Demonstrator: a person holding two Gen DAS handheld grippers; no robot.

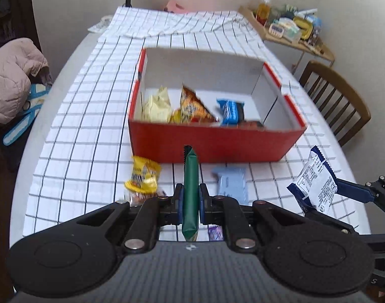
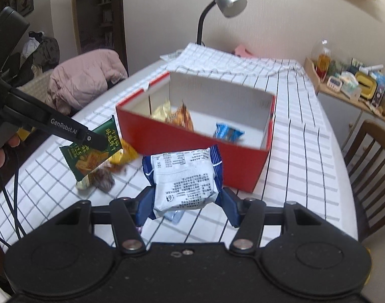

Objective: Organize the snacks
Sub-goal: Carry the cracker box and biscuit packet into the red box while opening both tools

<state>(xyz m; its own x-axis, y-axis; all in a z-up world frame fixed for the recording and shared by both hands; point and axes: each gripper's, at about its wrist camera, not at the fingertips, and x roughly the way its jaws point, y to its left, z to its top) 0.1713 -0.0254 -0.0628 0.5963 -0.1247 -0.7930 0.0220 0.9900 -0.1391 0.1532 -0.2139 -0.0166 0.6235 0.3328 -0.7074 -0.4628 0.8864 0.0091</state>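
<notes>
We have the red box [image 1: 212,146] open at the table's middle to collect snacks. Our right gripper [image 2: 184,202] clamps the white-and-blue packet [image 2: 184,176] near it; our left gripper [image 1: 191,197] pinches the green packet [image 1: 191,189] edgewise, both lifted for dropping in.

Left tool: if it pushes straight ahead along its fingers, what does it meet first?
Most likely the near red wall of the open snack box, dead ahead of the left tool, which is shut on the green snack packet. Depth unclear; held high enough, it may clear the rim.
</notes>
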